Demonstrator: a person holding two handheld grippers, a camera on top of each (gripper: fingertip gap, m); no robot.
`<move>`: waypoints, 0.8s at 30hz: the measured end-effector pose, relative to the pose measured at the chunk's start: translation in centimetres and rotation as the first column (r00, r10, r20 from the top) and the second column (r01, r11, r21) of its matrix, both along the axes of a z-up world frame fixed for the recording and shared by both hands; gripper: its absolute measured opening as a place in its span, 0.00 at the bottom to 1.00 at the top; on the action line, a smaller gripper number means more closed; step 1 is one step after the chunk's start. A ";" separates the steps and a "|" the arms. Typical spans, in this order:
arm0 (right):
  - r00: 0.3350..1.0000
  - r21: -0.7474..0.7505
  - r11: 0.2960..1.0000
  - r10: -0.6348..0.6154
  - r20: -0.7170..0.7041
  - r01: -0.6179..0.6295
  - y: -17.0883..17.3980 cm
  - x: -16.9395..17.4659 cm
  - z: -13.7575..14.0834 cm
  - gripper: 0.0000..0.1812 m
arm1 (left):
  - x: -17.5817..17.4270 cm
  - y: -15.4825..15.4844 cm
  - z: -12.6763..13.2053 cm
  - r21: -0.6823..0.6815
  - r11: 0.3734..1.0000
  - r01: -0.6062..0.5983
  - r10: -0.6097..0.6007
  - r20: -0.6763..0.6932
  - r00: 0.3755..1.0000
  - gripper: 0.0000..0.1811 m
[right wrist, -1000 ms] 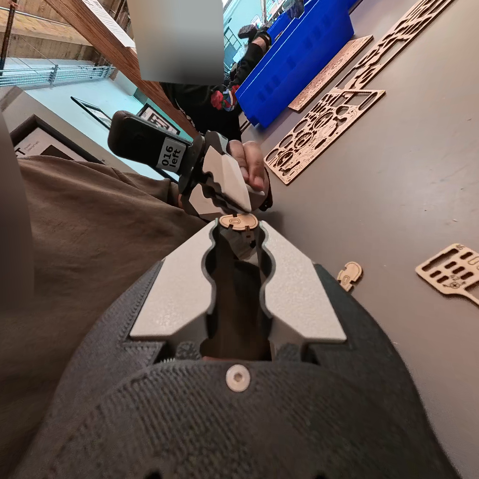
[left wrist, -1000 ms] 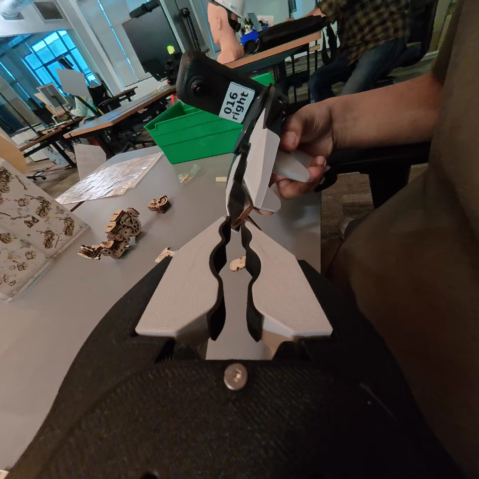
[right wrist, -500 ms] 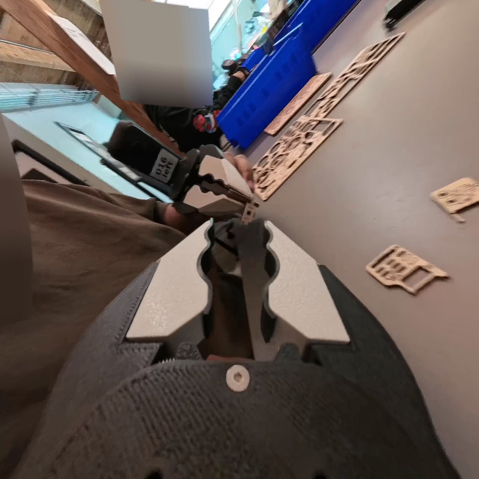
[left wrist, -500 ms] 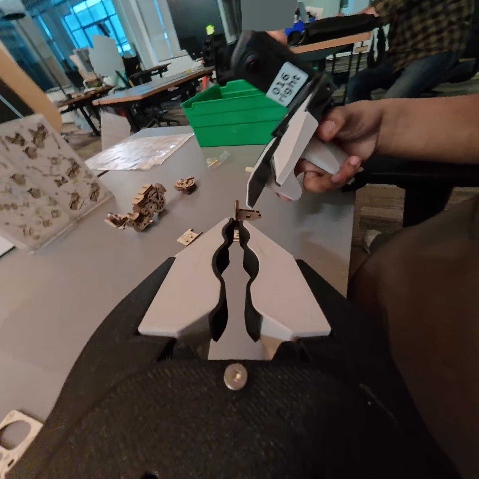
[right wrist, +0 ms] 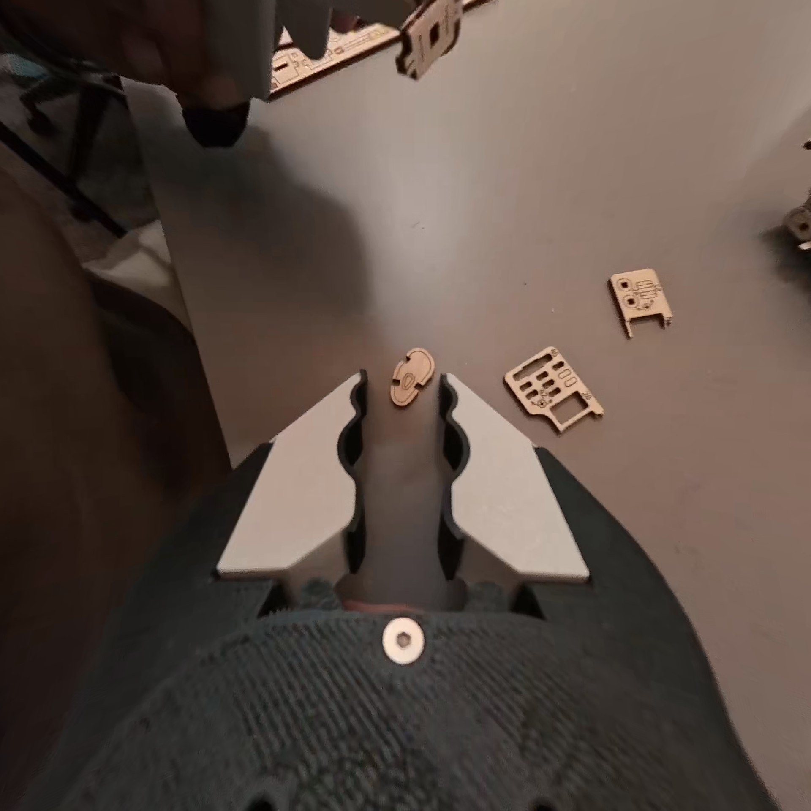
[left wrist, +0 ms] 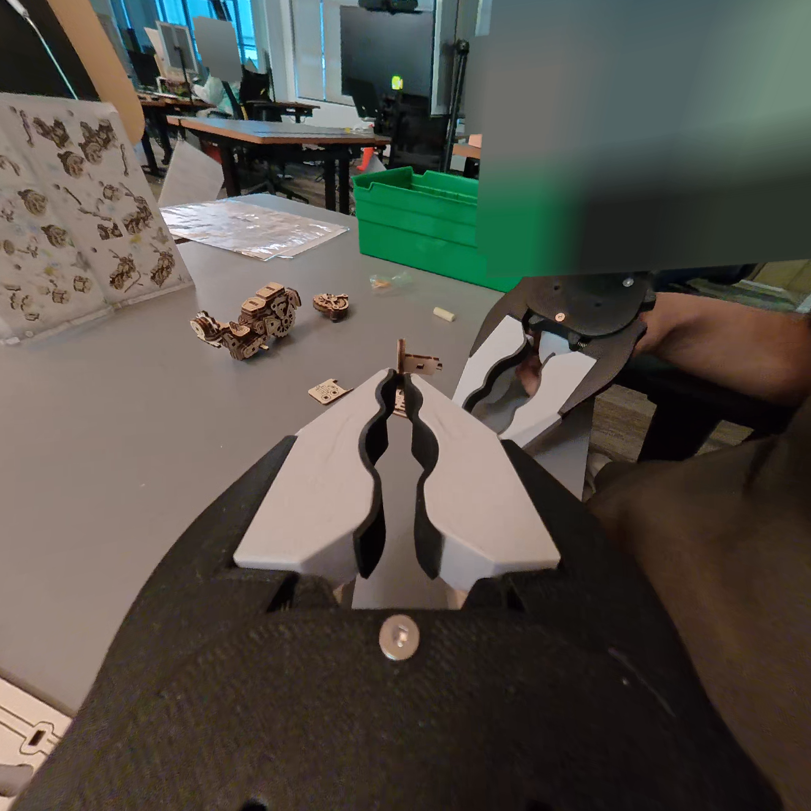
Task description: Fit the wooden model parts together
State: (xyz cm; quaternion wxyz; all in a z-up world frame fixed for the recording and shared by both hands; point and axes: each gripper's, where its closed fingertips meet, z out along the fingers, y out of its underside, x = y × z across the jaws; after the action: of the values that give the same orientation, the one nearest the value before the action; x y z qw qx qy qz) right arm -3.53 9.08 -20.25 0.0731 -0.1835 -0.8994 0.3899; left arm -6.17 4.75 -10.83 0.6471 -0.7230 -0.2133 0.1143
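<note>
Left claw: your left gripper (left wrist: 400,373) is pinched narrow at the tips on a small joined wooden piece (left wrist: 417,360), held above the grey table (left wrist: 131,417).
Left view, model: the part-built wooden model (left wrist: 248,320) stands on the table well beyond the tips, with a small round sub-assembly (left wrist: 332,303) just beside it.
Left view, surroundings: an instruction sheet (left wrist: 74,193) leans at far left; a green bin (left wrist: 417,215) sits at the far edge.
Left view, other tool: your right gripper (left wrist: 487,403) shows at right, fingers spread.
Right claw: your right gripper (right wrist: 401,377) is wide and holds nothing, pointing down at the table (right wrist: 526,175).
Right view, loose parts: an oval wooden part (right wrist: 411,376) lies between the tips; a slotted flat part (right wrist: 552,391) lies just right of them; a smaller tabbed part (right wrist: 640,300) lies farther right.
Right view, top edge: the piece held by your left gripper (right wrist: 430,37) hangs there, blurred.
</note>
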 end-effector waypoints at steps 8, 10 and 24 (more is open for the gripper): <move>1.000 -0.004 1.000 0.011 -0.003 -0.011 -0.9 0.6 0.0 0.20 | -0.6 -0.1 -0.9 -0.032 0.999 -0.040 0.042 0.048 0.998 0.00; 0.999 0.010 1.000 0.030 -0.016 -0.030 -0.7 0.7 0.0 0.23 | -1.0 -0.2 -1.4 -0.025 0.998 -0.051 0.053 0.109 0.993 0.00; 0.995 -0.061 0.996 0.069 0.072 -0.065 -2.2 2.2 0.3 0.19 | -2.3 -1.0 -3.2 0.205 0.973 -0.105 -0.031 0.567 0.823 0.00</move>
State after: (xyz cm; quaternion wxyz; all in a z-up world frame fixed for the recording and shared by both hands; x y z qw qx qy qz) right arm -1.31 6.91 -20.00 0.0213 -0.1694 -0.8953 0.4114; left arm -8.47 3.73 -14.00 0.6305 -0.6411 -0.4214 -0.1181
